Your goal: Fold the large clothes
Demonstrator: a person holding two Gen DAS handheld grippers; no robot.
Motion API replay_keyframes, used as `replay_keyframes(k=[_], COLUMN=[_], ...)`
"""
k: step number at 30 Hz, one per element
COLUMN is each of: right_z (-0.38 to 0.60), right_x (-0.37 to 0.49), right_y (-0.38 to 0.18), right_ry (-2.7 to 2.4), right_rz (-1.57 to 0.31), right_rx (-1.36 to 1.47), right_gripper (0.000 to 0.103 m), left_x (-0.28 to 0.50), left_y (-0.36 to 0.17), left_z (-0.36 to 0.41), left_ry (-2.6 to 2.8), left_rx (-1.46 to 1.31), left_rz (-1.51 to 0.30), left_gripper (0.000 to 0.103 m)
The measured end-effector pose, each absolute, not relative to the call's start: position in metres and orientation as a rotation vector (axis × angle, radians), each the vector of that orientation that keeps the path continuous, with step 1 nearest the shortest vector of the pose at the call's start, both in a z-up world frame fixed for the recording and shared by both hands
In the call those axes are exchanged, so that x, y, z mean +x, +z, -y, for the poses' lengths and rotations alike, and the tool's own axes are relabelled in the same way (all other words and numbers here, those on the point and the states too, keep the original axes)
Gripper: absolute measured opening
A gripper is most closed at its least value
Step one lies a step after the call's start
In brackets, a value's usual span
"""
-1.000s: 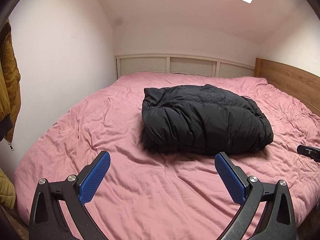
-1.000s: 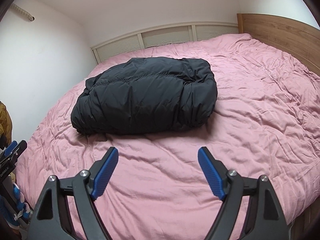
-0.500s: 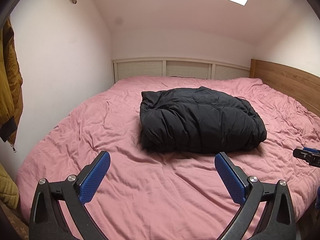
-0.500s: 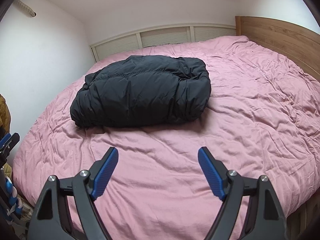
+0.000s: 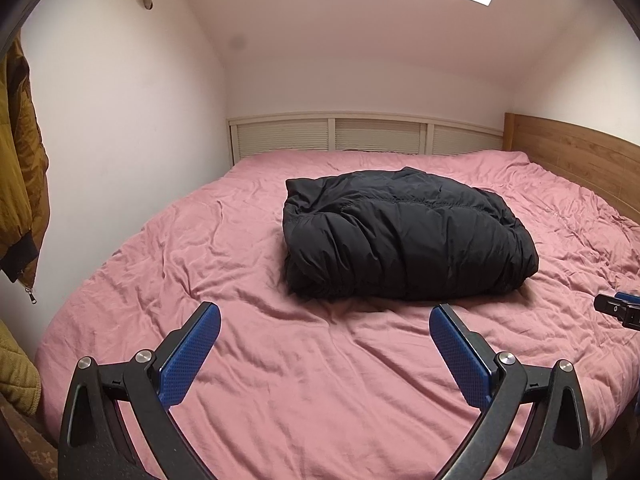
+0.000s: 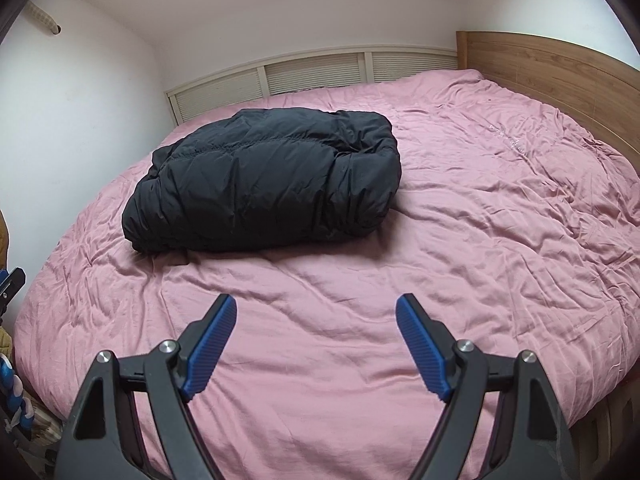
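Jacket farther off; tongs wide, empty

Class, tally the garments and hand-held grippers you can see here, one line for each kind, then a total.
Black jacket folded on the bed: 1
Mustard jackets by the wall: 2
Hand-held grippers, left and right: 2
Total: 5
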State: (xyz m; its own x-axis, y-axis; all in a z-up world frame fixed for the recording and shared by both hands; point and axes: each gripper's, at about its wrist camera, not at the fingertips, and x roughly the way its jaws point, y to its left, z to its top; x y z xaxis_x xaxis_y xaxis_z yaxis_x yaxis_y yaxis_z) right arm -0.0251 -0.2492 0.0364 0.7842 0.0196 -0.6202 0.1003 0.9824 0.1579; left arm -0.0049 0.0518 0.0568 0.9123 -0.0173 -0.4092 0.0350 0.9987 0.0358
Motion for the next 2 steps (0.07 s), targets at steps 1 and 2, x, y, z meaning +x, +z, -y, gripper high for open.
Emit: replay_keyframes(k=[1,2], right_z=[0.2501,0.2517], right_x=[-0.0253,-0.0253], right_y=[0.0357,0.0348], right_ry=[-0.049,-0.054], right_rz=[-0.669,-0.670], right_rx=[0.183,0.181], right_gripper=[0.082,0.082], left_x=[-0.0046,-0.0044], left_y=[0.0562,0.0559], left_z=[-0.0513,-0.0507], left_ry=[-0.029,-0.030], left_rx=[0.044,0.046], left_rz=[-0.424,-0.425], left_gripper=[0.102,0.102])
